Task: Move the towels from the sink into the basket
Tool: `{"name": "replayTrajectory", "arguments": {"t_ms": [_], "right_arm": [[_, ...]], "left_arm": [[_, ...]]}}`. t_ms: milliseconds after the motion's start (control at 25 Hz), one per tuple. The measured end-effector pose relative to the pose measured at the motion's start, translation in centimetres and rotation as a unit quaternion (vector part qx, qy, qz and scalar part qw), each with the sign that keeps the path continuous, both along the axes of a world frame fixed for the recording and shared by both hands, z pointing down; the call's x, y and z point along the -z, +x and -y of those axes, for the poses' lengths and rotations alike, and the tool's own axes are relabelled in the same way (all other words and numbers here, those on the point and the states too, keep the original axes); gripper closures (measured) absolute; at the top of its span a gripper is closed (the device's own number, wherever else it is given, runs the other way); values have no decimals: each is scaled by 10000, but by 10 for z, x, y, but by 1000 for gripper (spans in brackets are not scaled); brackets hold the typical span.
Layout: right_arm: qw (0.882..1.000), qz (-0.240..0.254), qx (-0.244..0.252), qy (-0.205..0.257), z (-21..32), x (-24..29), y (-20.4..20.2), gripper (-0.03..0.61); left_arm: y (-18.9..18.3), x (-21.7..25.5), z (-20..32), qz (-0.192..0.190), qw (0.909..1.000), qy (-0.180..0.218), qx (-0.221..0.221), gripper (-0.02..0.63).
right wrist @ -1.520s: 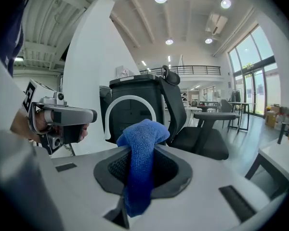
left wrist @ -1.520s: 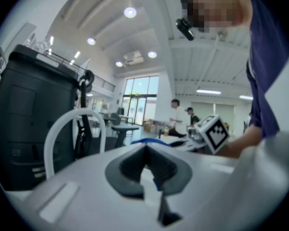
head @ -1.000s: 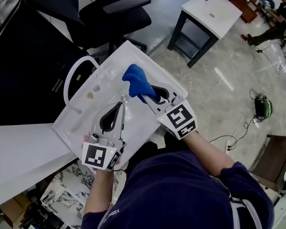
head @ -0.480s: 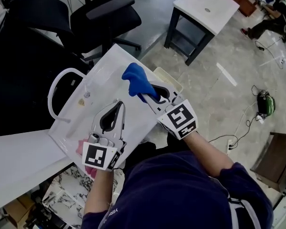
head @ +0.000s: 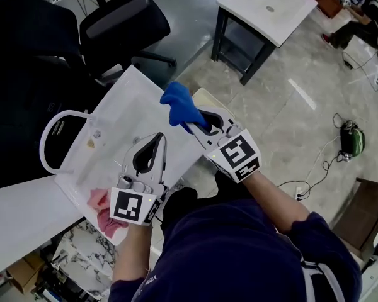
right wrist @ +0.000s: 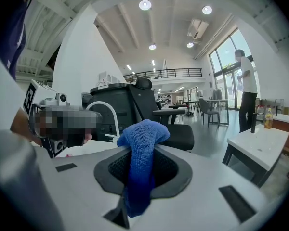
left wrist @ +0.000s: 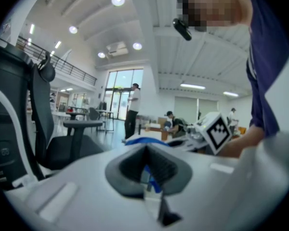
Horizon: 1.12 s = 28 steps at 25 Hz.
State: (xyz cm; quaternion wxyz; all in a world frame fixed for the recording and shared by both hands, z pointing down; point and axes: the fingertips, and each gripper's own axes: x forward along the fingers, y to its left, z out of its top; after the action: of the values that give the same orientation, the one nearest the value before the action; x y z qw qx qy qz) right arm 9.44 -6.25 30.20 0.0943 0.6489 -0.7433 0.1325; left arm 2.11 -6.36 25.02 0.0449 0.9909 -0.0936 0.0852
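My right gripper point(head: 190, 126) is shut on a blue towel point(head: 179, 106), which bunches up past its tips over the right edge of the white sink point(head: 129, 99). In the right gripper view the blue towel point(right wrist: 142, 143) hangs between the dark pads of the right gripper point(right wrist: 142, 170). My left gripper point(head: 156, 141) hovers over the sink with its jaws together and nothing in them; the left gripper point(left wrist: 147, 165) shows the same. A pink towel point(head: 99, 203) lies in the sink's near left corner. A pale container rim point(head: 209, 99) peeks out beyond the sink, under the blue towel.
A curved white faucet point(head: 50, 128) stands at the sink's left. A black office chair point(head: 116, 24) is behind it. A white table point(head: 264, 8) stands farther off, a green device point(head: 351, 140) with cables lies on the floor, and a person sits at the top right.
Both grippers have moved right across the sink, carrying the blue towel from over the basin to its right edge. The pink towel has come into view at the lower left.
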Motion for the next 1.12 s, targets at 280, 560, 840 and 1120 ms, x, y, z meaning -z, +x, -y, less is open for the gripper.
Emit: {"name": "replayTrajectory", "arguments": {"t_ms": [280, 560, 840, 1120], "right_arm": [[9999, 103, -51, -98, -15, -13, 49, 506], [9996, 224, -42, -155, -23, -29, 94, 506], [9993, 269, 152, -231, -33, -41, 128, 506], [9993, 235, 156, -243, -45, -39, 137, 506]], "left_arm": [[52, -10, -14, 82, 9999, -55, -48, 611], [97, -24, -23, 174, 9998, -80, -18, 611], [133, -29, -37, 200, 9997, -19, 164, 611], [138, -24, -54, 139, 9997, -12, 225, 611]]}}
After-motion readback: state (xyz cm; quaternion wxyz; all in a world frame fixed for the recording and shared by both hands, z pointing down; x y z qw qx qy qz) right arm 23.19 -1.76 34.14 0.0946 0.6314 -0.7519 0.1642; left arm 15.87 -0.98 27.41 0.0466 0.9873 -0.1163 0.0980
